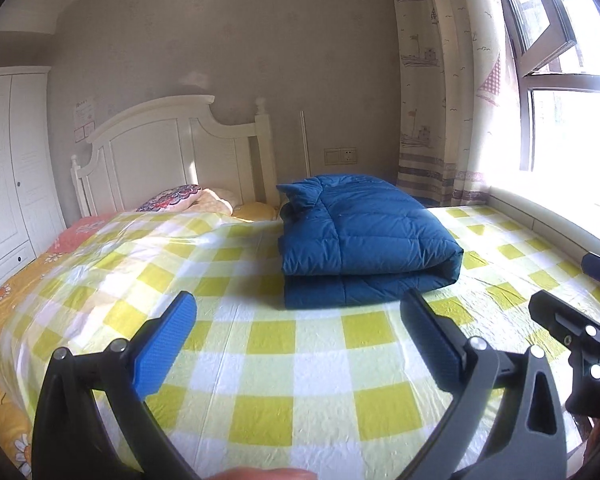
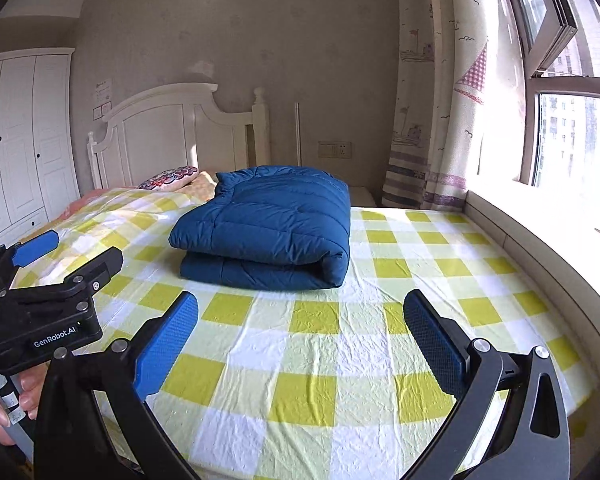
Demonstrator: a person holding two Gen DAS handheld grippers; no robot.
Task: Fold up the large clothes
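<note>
Fingers [image 1: 168,344] of the left gripper [image 1: 300,340] and right gripper [image 2: 300,340] spread wide and empty, well apart from the folded blue down jacket [image 2: 268,224] at twelve o'clock on the checked bedsheet [image 2: 300,380]; puffy top layer judged likely to spring open, unpressed.

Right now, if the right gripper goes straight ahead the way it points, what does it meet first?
Probably the checked bedsheet: the open right gripper points slightly downward at bare sheet, short of the folded blue down jacket. Depth is unclear, so a shallower line might reach the jacket's folded edge instead.
</note>
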